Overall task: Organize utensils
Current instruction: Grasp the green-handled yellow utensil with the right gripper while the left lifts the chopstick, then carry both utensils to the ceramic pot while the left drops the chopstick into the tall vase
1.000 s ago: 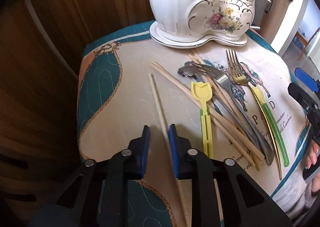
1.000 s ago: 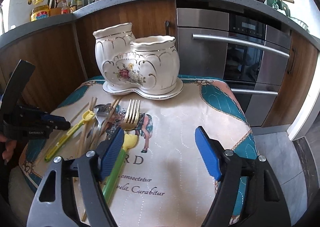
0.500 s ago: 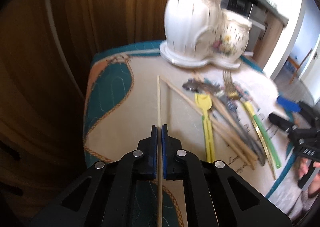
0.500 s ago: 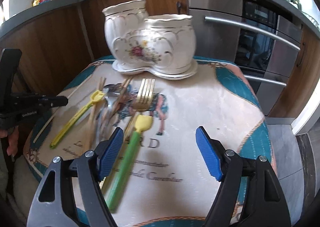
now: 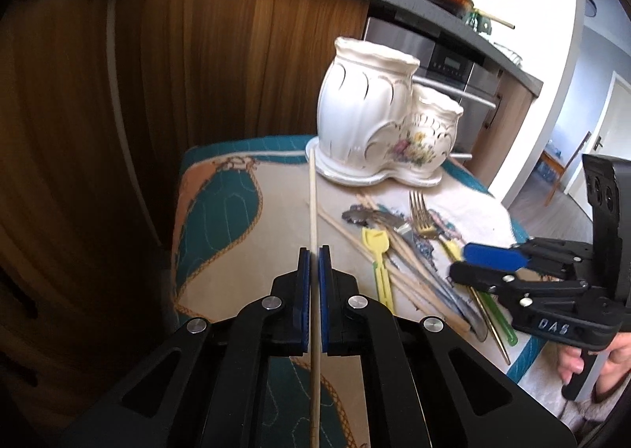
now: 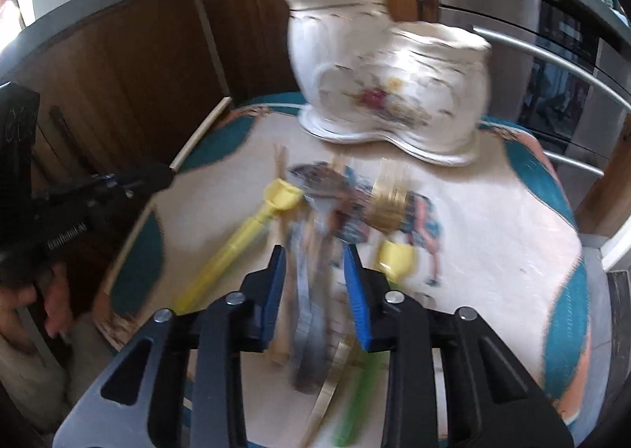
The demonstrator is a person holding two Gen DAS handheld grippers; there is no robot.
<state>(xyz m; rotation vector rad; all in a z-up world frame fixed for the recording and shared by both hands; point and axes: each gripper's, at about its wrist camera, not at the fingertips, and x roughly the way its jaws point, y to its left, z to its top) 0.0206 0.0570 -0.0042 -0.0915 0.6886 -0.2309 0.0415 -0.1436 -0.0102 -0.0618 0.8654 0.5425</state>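
Chopstick, thin pale wood (image 5: 313,207), sits clamped in our left gripper (image 5: 314,262); we tip it gently into the white china holder (image 5: 366,120).

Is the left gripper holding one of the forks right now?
No, the left gripper is shut on a single wooden chopstick, while the gold fork lies on the cloth.

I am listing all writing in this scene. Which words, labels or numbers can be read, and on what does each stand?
"DAS": on the side of the black right hand-held gripper.
Pale lettering on the body of the black left hand-held gripper: too blurred to read.
Print on the beige and teal quilted cloth: covered or blurred, not readable.
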